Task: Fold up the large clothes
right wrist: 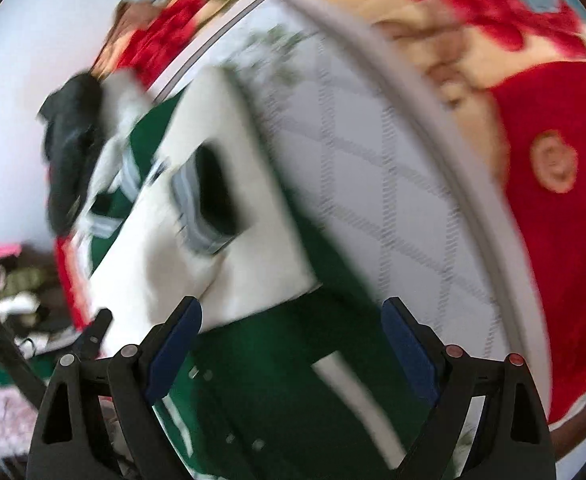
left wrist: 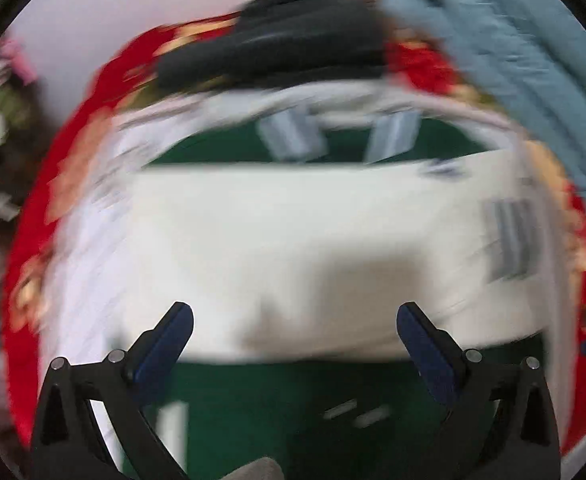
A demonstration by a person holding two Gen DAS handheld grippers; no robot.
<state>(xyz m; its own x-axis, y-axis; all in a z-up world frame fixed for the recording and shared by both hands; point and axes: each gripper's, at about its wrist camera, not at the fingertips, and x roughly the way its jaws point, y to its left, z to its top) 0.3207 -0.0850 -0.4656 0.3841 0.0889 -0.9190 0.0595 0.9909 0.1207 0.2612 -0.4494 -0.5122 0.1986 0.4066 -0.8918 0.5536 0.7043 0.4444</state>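
A large green and white jacket lies on the bed, blurred by motion. A white sleeve is folded across its green body, with striped cuffs at the far side. My left gripper hovers open above the white fold, nothing between its fingers. In the right wrist view the same jacket shows its white sleeve with a grey striped cuff and green body. My right gripper stands open over the green cloth, holding nothing.
A white quilted sheet lies under the jacket on a red patterned blanket. A dark garment and a blue-grey cloth lie at the far side. Clutter sits on the floor at the left.
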